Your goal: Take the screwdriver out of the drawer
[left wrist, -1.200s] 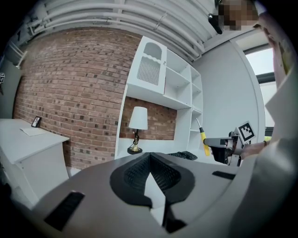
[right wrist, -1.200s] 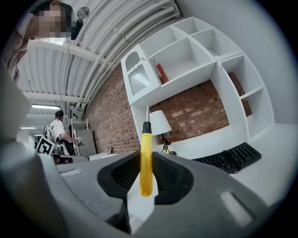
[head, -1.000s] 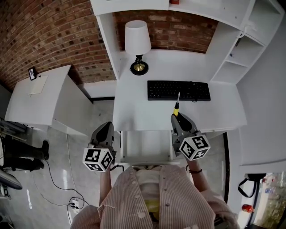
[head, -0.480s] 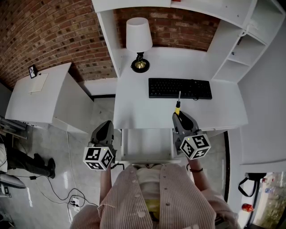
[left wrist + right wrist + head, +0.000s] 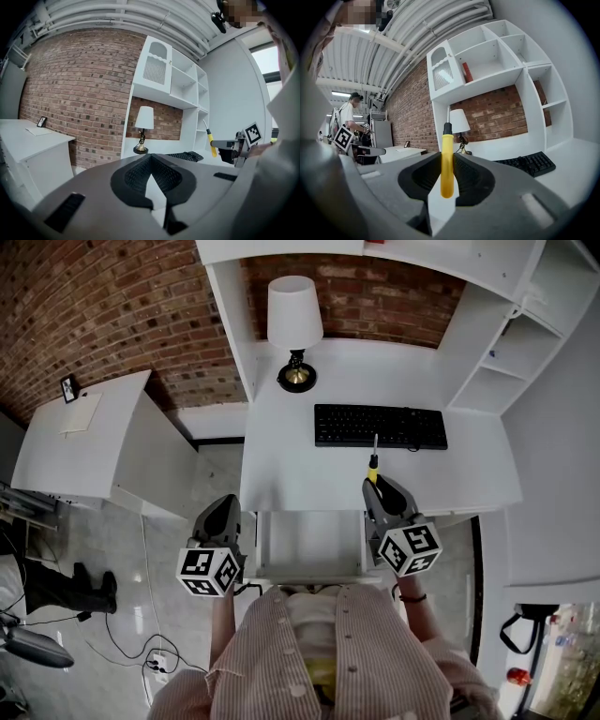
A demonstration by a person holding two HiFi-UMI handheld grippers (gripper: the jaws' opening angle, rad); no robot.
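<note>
The screwdriver has a yellow handle and a thin metal shaft. It stands upright between the jaws of my right gripper, which is shut on the handle, just above the desk's front edge. Below the desk front the white drawer is pulled open, and what shows of its inside is bare. My left gripper hangs left of the drawer, off the desk's left corner, with its jaw tips together on nothing. The left gripper view shows the screwdriver at the right, held by the right gripper.
On the white desk lie a black keyboard and a lamp, with shelves at the right. A white side table stands at the left. Cables and a power strip lie on the floor. A person stands far off.
Both grippers and the screwdriver keep their places. At the left edge, a person's legs on the floor have moved down and out toward the corner.
</note>
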